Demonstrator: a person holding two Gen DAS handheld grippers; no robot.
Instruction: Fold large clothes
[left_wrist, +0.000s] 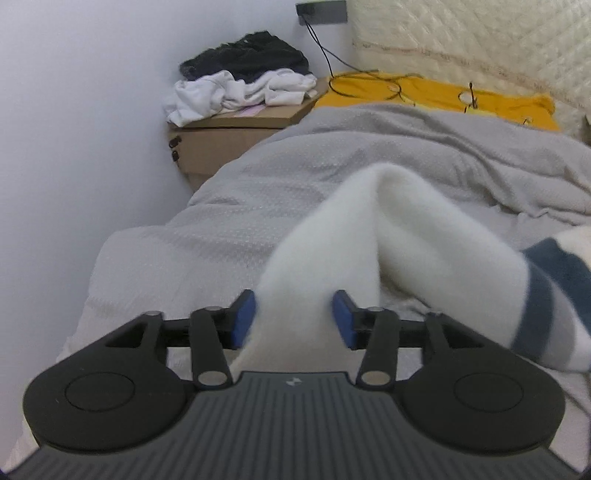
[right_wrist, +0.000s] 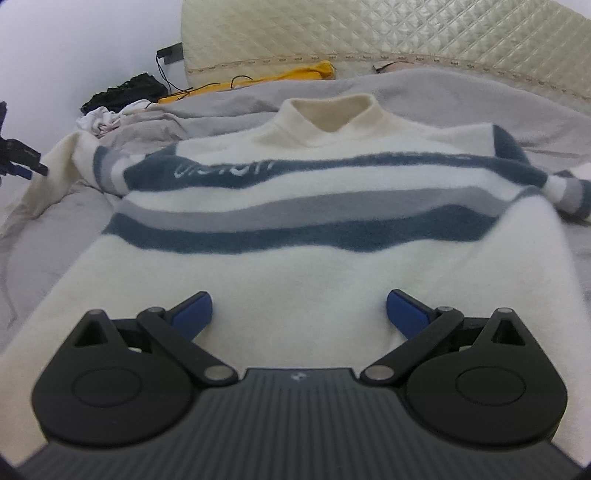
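A cream sweater (right_wrist: 295, 273) with blue and grey chest stripes lies face up on the bed, collar at the far end. My right gripper (right_wrist: 299, 312) is open and empty, hovering over the sweater's lower body. My left gripper (left_wrist: 293, 319) has its blue pads on either side of the white sleeve (left_wrist: 369, 229), which is lifted and bent into an arch over the bed. The sleeve's striped upper part (left_wrist: 546, 288) shows at the right. The left gripper also shows at the far left of the right wrist view (right_wrist: 22, 158), at the sleeve's end.
A grey blanket (left_wrist: 258, 192) covers the bed. A cardboard box (left_wrist: 236, 140) by the white wall holds a pile of white and black clothes (left_wrist: 243, 85). A yellow cloth (left_wrist: 443, 96) with cables lies by the quilted headboard (right_wrist: 369, 33).
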